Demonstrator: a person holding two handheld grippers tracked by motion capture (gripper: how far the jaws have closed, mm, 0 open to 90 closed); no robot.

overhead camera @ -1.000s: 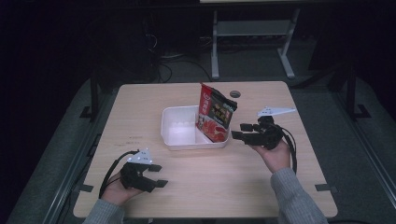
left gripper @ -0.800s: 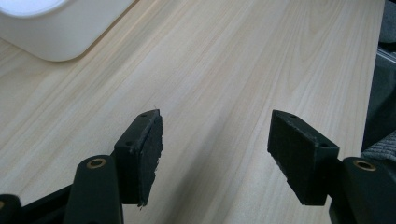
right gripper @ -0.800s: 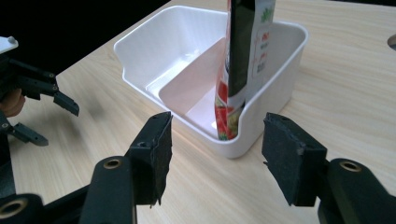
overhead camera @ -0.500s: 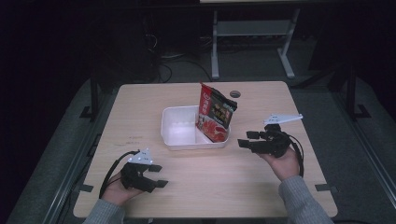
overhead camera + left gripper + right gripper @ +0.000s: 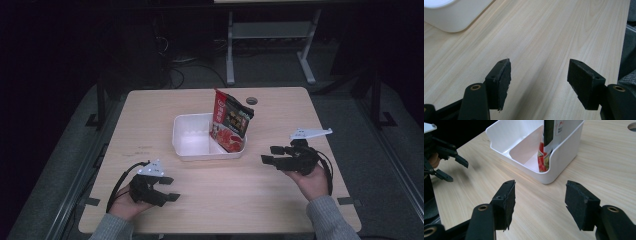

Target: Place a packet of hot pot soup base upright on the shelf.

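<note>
A white two-compartment bin [image 5: 192, 137] stands mid-table. A red snack bag [image 5: 231, 120] stands upright in its right compartment, leaning on the rim. My right gripper [image 5: 269, 154] rests to the right of the bin, open and holding nothing, jaws pointing left. In the right gripper view the gripper [image 5: 540, 195] faces the bin [image 5: 564, 150] and the bag [image 5: 549, 135] across a stretch of bare wood. My left gripper [image 5: 170, 188] lies near the front left of the table, open and holding nothing. In the left gripper view its jaws [image 5: 539, 75] frame bare wood, with the bin's corner [image 5: 451, 15] beyond.
The wooden table [image 5: 150, 110] has a round cable hole [image 5: 252, 100] behind the bag. A metal stand [image 5: 270, 35] is on the dark floor beyond the table. Bare wood lies in front of the bin between the two grippers.
My right gripper has drawn back from the bag toward the table's front right, staying open. The left gripper has not moved.
</note>
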